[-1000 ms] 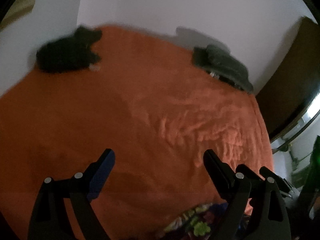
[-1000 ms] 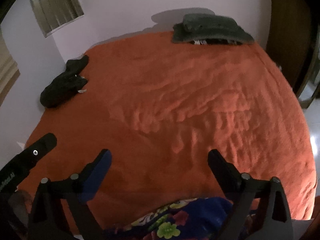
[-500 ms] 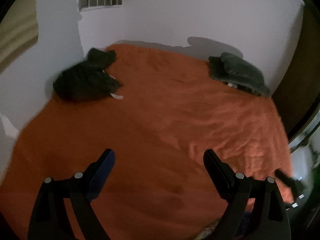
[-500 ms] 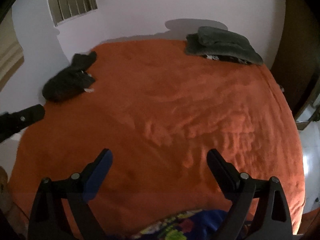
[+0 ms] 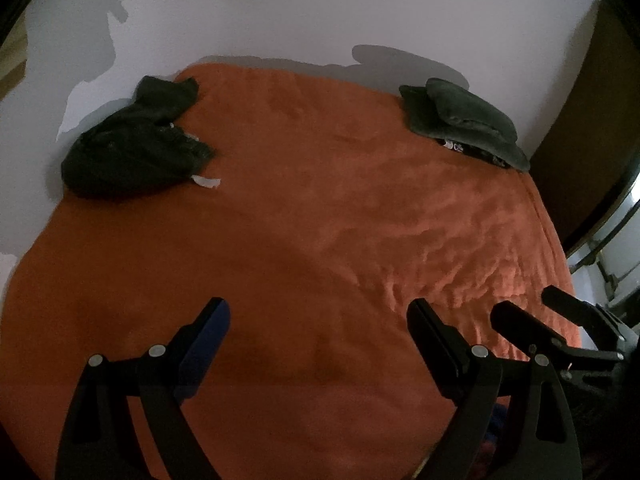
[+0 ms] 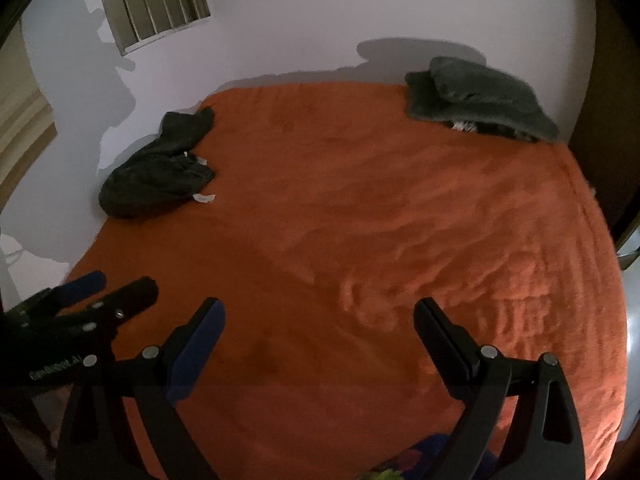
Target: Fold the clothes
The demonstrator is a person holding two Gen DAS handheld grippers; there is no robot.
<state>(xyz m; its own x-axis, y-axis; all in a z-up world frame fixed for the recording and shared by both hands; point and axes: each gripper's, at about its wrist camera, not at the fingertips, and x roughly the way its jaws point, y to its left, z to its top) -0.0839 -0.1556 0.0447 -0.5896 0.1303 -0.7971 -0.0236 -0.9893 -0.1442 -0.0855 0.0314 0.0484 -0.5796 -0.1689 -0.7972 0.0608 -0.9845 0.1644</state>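
Both grippers hover over the near edge of the bed, fingers spread wide, nothing between them: left gripper (image 5: 316, 344), right gripper (image 6: 318, 340). Each shows in the other's view at the side, so they sit side by side, aimed across the mattress.

Task's things: crumpled dark green garment (image 5: 136, 148) heaped at the far left edge against the wall, white tag sticking out, not folded. Grey folded pile (image 5: 464, 124) stacked at the far right corner, something patterned poking out beneath it. Judging by that, left heap = to-do, right pile = done or just stored; can't tell which.

Surface: plush orange blanket (image 5: 320, 220), rippled on the right half, soft, so cloth will drag. Room dim, pale walls, barred window (image 6: 156, 4), dark wooden door (image 5: 580, 120) at right
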